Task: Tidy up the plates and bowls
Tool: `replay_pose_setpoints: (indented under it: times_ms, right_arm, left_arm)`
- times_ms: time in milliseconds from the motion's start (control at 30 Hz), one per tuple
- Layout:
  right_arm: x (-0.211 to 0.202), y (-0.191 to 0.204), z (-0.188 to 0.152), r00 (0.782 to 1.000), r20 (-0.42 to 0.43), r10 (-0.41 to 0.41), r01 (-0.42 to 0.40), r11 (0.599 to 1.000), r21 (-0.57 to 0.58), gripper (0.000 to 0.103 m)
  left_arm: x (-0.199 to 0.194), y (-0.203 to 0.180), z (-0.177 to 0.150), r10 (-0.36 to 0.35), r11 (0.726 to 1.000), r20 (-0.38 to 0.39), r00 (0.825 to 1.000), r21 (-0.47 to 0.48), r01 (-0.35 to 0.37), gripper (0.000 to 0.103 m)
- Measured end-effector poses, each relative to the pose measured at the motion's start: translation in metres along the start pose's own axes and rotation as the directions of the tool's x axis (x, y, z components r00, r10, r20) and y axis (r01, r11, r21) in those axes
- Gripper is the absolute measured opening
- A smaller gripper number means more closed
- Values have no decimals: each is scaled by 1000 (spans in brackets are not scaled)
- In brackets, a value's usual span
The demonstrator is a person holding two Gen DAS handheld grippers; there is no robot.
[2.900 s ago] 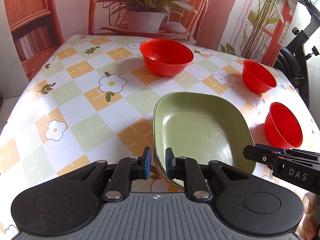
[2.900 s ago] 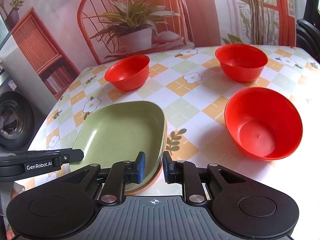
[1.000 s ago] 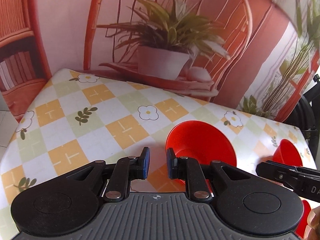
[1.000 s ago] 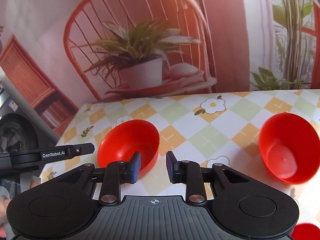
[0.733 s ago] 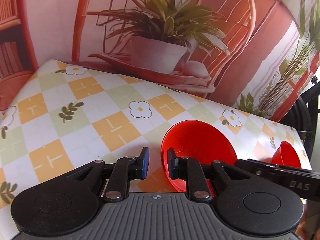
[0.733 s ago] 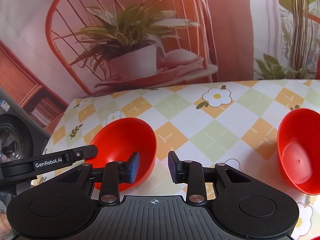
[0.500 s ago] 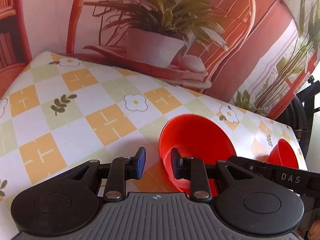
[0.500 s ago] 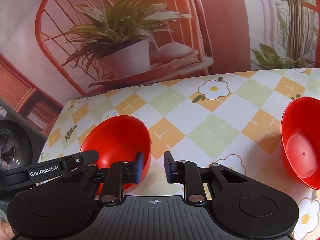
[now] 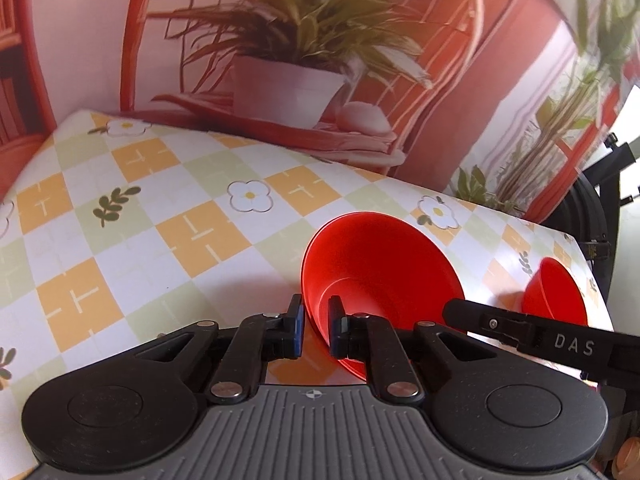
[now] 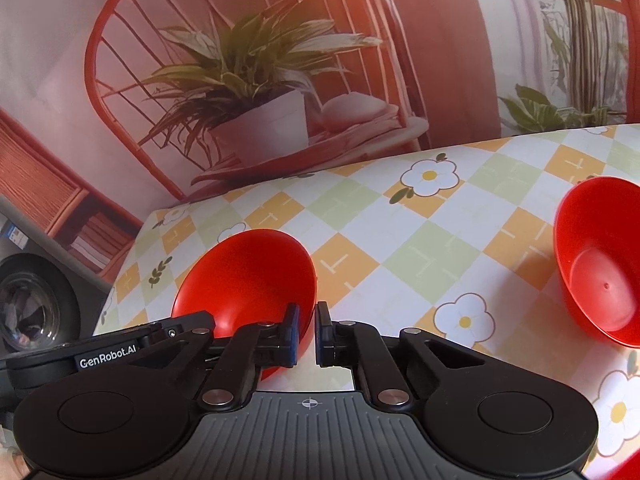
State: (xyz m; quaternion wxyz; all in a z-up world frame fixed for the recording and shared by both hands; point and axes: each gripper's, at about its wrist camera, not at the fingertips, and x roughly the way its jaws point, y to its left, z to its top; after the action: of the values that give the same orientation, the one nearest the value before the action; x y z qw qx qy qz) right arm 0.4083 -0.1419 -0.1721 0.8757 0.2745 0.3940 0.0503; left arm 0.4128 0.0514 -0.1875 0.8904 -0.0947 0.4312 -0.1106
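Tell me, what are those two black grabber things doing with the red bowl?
A person holds a gripper in each hand, and both are pinching the same red bowl on the flowery table. The left gripper has one side of the rim between its fingers, and the right gripper has the opposite side. A second red bowl sits off to the right, untouched.

Left gripper [image 9: 314, 326] jaws straddle the red bowl's [image 9: 380, 272] near rim.
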Motion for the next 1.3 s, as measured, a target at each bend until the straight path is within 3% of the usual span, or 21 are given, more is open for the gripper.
replay_pose_setpoints:
  times_ms: [167, 433, 633, 933, 1300]
  right_arm:
    - [-27, -2, -2, 999, 46, 26, -27, 999, 22, 7]
    - [-85, -3, -16, 987, 156, 30, -24, 999, -39, 7]
    - [-129, -14, -31, 972, 235, 6, 8, 998, -61, 8]
    - [-178, -53, -61, 952, 300, -55, 75, 996, -53, 9]
    - [-213, -112, -94, 953, 280, -115, 104, 993, 51, 9]
  left_arm:
    - [-21, -15, -2, 3, 999, 12, 1000, 37, -4, 13]
    - [-57, -50, -7, -8, 995, 50, 999, 103, 2, 13]
    - [-77, -85, -19, -29, 990, 68, 997, 139, 20, 14]
    - [-78, -135, -39, -92, 973, 42, 995, 217, 81, 13]
    - [-54, -184, -76, -149, 943, -57, 987, 292, 159, 14]
